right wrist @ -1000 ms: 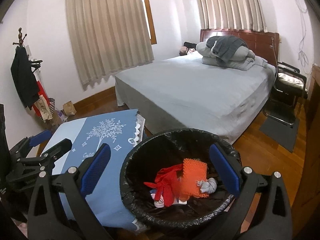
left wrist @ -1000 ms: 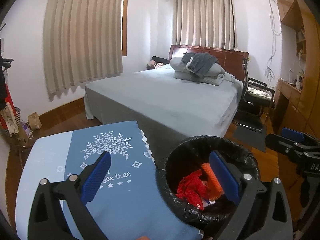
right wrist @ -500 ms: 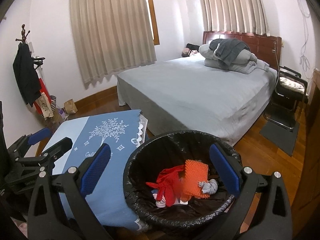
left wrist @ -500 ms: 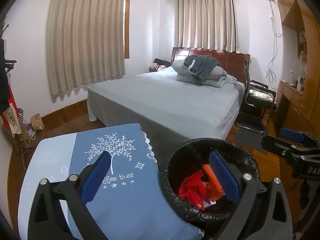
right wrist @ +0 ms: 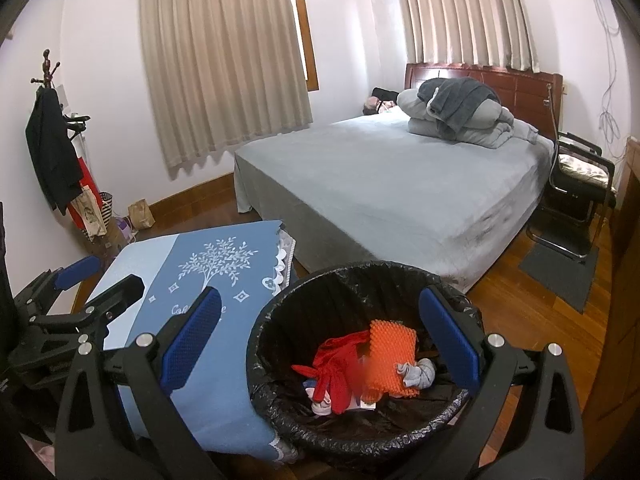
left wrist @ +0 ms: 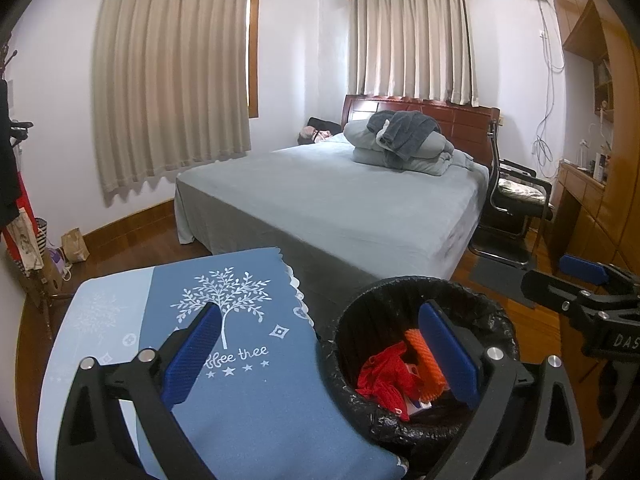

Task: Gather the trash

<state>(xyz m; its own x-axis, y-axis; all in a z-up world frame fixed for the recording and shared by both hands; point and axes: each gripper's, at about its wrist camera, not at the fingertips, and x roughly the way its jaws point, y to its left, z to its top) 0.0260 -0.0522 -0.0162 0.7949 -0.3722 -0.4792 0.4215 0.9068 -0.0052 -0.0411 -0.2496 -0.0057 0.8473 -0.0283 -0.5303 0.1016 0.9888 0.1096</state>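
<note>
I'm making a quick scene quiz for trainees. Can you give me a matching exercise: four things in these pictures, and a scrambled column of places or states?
Things:
1. orange mesh pad
2. folded grey bedding
3. black garment
4. right tongs

Places or states:
A. hanging on the coat rack
B. open, holding nothing
C. inside the black-lined bin
D. piled at the head of the bed

Pairs: 1-C, 2-D, 3-A, 4-B

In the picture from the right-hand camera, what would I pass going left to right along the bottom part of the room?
Left hand-held gripper → blue tablecloth with the white tree → black-lined trash bin → red cloth → orange mesh piece → grey sock → dark floor mat.
</note>
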